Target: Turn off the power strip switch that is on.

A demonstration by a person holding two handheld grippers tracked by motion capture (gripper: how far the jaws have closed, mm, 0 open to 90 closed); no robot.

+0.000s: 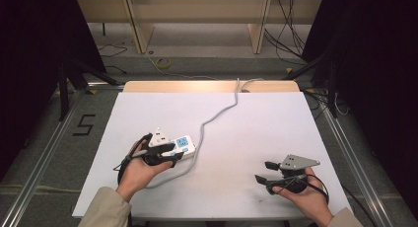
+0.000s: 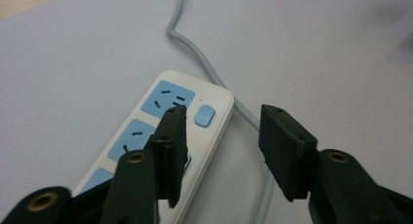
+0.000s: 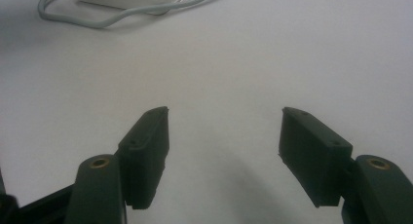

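Power strip point(image 1: 183, 146), white with light-blue socket faces, lies on the white table point(image 1: 246, 128) at about 9 o'clock from the table's middle in the high view, its long axis running roughly from 8 to 2 o'clock. Its grey cord point(image 1: 217, 114) leaves the strip's near side, loops back toward 6 o'clock, then snakes up toward 12 o'clock and off the far edge of the table.

In the left gripper view the left gripper point(image 2: 221, 153) hovers over the strip with its jaws spread apart and nothing between them. One jaw overlaps the socket faces, the other stands out past the strip's edge above the cord point(image 2: 214, 78). 3 blue socket faces can be made out on the power strip point(image 2: 214, 136), plus a small blue button point(image 2: 204, 116) near its end at about 1 o'clock from the jaw. Whether the jaw touches the strip cannot be told. In the high view the left gripper point(image 1: 172, 155) sits at the strip's near end, held in the left hand point(image 1: 138, 170).

At about 4 o'clock on the table, well apart from the strip, the right hand point(image 1: 305, 190) holds the right gripper point(image 1: 263, 171). Its jaws point toward 9 o'clock and are likewise released, gaping wide over bare table in the right gripper view point(image 3: 224, 151), where the strip and its looped cord point(image 3: 97, 19) show at 11 o'clock.
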